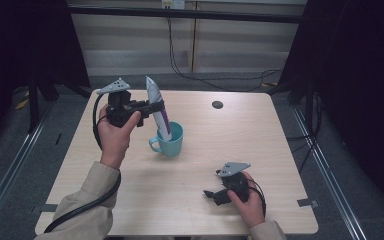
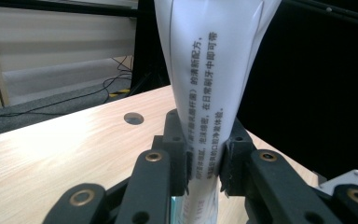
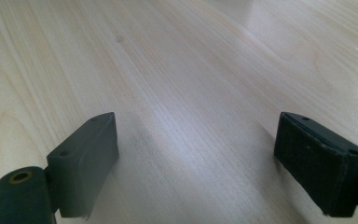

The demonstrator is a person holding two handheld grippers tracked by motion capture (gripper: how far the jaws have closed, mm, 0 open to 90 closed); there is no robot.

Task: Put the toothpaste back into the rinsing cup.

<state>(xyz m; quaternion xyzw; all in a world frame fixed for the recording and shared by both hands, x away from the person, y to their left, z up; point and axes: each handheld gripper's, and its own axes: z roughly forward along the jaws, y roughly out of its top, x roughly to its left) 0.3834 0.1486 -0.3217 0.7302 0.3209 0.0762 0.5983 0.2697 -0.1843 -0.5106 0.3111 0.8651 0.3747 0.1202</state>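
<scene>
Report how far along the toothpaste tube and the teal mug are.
Done: the left gripper is shut on the toothpaste tube, whose lower end is already inside the teal mug. In hand: the tube leans, unreleased. Left: let go. The right gripper rests open on the table.

Dim, soft overhead light; dark edges; gripper views slightly blurred.

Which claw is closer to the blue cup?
Left. The left claw hangs just above the cup, shut on the toothpaste tube standing in it. The right claw rests open on the table, well away.
</scene>
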